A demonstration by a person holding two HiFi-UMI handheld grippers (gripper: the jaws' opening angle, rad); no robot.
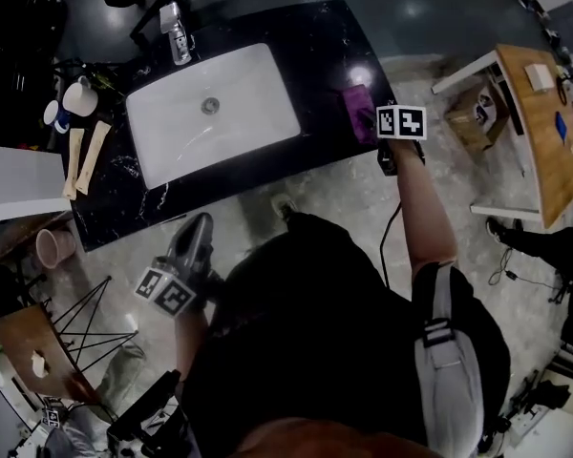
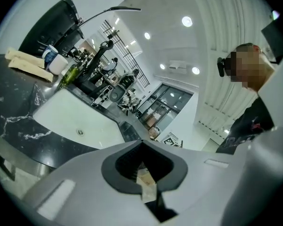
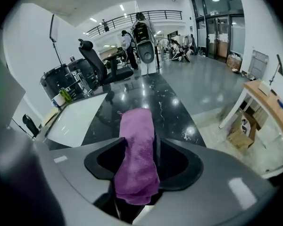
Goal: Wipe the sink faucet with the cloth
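A white basin [image 1: 253, 79] is set in a black marble counter [image 1: 325, 46]. At its far rim stands a shiny upright thing [image 1: 177, 34]; faucet or bottle, I cannot tell. A purple cloth [image 1: 356, 100] lies on the counter's right end. My right gripper [image 1: 372, 127] points down at it, open. In the right gripper view the cloth [image 3: 137, 140] drapes loosely between the wide jaws of that gripper [image 3: 137, 166]. My left gripper [image 1: 205, 222] hangs in front of the counter, off its edge, shut and empty. From the left gripper [image 2: 144, 173] the basin [image 2: 70, 114] shows.
White mugs [image 1: 79, 98] and two pale wooden strips [image 1: 84, 157] sit on the counter's left end. A pink pot [image 1: 53, 248] and a wire frame [image 1: 76, 322] stand on the floor at left. A wooden table [image 1: 544, 122] and a cardboard box [image 1: 477, 113] stand at right.
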